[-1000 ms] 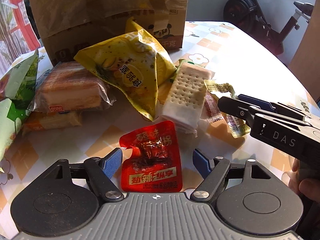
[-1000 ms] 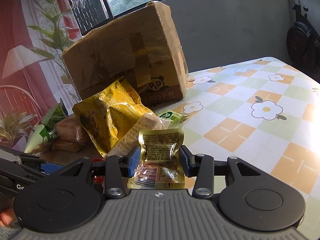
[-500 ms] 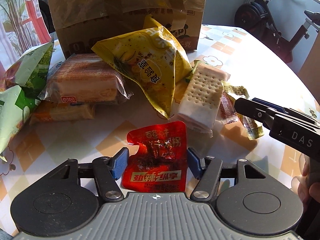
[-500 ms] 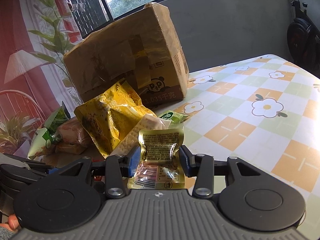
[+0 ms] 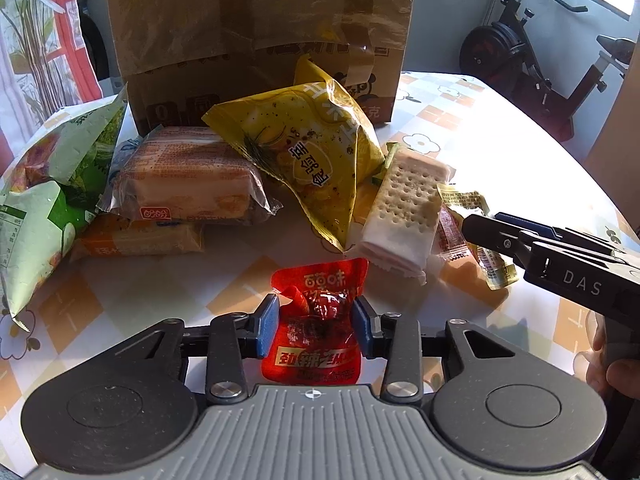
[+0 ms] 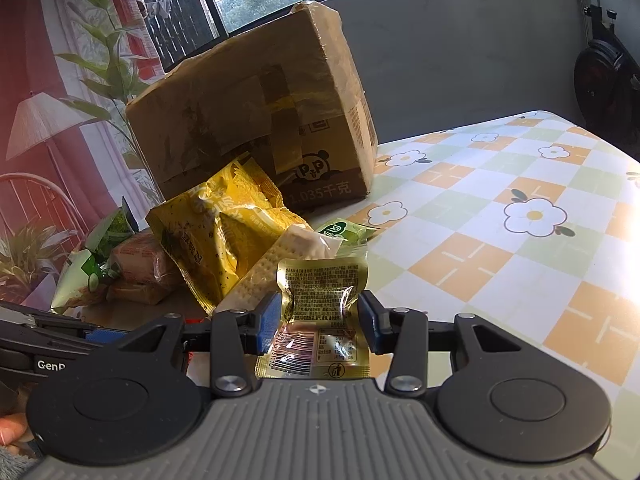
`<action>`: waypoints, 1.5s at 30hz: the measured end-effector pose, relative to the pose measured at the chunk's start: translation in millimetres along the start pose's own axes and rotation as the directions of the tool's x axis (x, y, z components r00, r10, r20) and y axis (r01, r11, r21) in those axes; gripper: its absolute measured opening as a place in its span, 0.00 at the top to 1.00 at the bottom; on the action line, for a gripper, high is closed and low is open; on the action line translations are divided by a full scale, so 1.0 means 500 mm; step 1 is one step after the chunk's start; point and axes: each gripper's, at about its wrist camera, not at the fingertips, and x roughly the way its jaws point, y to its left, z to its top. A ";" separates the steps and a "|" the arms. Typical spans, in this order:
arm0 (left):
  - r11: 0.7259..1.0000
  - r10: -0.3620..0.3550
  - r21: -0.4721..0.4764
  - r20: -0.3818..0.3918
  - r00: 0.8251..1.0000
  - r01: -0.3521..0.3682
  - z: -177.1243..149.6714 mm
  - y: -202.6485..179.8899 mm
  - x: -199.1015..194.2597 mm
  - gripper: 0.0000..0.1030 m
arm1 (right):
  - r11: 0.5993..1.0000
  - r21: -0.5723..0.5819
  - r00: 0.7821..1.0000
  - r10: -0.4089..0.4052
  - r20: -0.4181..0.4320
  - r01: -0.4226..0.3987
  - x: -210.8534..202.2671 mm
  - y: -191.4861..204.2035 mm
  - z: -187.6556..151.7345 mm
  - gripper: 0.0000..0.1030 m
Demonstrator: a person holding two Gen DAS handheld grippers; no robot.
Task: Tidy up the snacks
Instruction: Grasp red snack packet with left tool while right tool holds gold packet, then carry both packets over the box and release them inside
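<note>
My left gripper point(image 5: 315, 324) is shut on a small red snack pouch point(image 5: 316, 332); the blue pads pinch its middle and the foil is crumpled. My right gripper point(image 6: 319, 322) is shut on a gold snack pouch point(image 6: 320, 316), barcode side up. The right gripper also shows at the right in the left wrist view point(image 5: 532, 240), with the gold pouch point(image 5: 476, 220) in it. A pile of snacks lies beyond: a yellow chip bag point(image 5: 312, 156), a white cracker pack point(image 5: 404, 208), wrapped bread packs point(image 5: 184, 180) and green bags point(image 5: 48, 200).
A taped cardboard box point(image 5: 256, 36) stands behind the pile, also in the right wrist view point(image 6: 256, 120). The table has a checked flower cloth point(image 6: 500, 216). An exercise bike point(image 5: 532, 52) stands beyond the table's far right edge. A small green packet point(image 6: 344, 232) lies beside the crackers.
My left gripper closed from open onto the red pouch and crumpled it. The view moved nearer the pile. My right gripper kept its hold on the gold pouch.
</note>
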 end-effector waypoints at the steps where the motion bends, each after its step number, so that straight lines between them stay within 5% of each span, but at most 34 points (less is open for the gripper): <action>1: 1.000 0.001 0.000 0.002 1.000 -0.001 -0.001 0.001 -0.002 0.61 | 1.000 -0.003 1.000 0.000 -0.002 0.000 0.001 0.001 0.000 0.57; 8: 1.000 -0.001 0.009 -0.003 1.000 0.001 -0.006 0.007 0.005 0.58 | 1.000 -0.019 1.000 -0.001 -0.007 0.001 0.004 0.003 0.000 0.57; 17: 0.997 0.002 0.079 -0.029 1.000 0.000 -0.008 -0.019 0.022 0.38 | 1.000 -0.023 1.000 0.001 -0.011 -0.001 0.006 0.004 -0.001 0.57; 35: 0.998 -0.008 0.060 -0.022 1.000 0.009 0.015 -0.028 0.053 0.25 | 1.000 -0.019 1.000 0.003 -0.018 -0.003 0.007 0.006 -0.003 0.57; 37: 0.998 -0.020 0.063 -0.013 1.000 0.021 0.015 -0.027 0.053 0.30 | 1.000 -0.019 1.000 0.002 -0.021 -0.002 0.009 0.007 -0.003 0.57; 40: 0.994 -0.026 0.109 0.028 0.999 0.022 0.013 -0.036 0.033 0.60 | 1.000 -0.018 1.000 0.001 -0.024 -0.001 0.010 0.007 -0.003 0.57; 45: 0.994 -0.065 0.085 0.017 0.998 0.063 0.009 -0.027 0.030 0.64 | 1.000 -0.020 1.000 -0.003 -0.028 0.002 0.013 0.007 -0.001 0.57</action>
